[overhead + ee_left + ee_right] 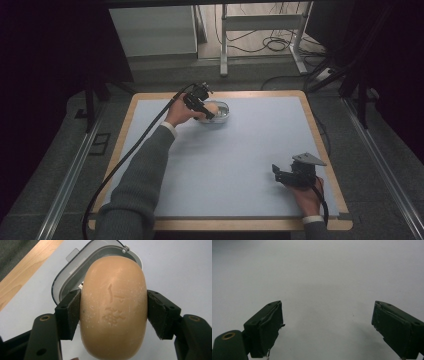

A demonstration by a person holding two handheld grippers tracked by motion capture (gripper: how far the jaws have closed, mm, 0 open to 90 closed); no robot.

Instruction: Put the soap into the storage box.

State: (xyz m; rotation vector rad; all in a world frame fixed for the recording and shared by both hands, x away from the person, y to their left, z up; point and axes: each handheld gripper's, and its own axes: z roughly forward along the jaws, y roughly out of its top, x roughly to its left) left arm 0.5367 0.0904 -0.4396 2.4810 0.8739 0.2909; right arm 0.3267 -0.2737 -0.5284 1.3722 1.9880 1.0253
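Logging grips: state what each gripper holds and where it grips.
Left gripper clamps the tan soap bar across its two long sides, over the soap dish. Right gripper holds nothing.

Left tongs (113,312) clamped; right tongs (327,327) spread wide.

A pale blue mat (240,155) covers the light wooden table (327,160); beyond it, black cables (272,45) lie by a grey metal frame (224,45).

Matt, waxy tan soap bar (113,307), scuffed; smooth glossy plastic dish (75,272); wood-edged table (320,135).
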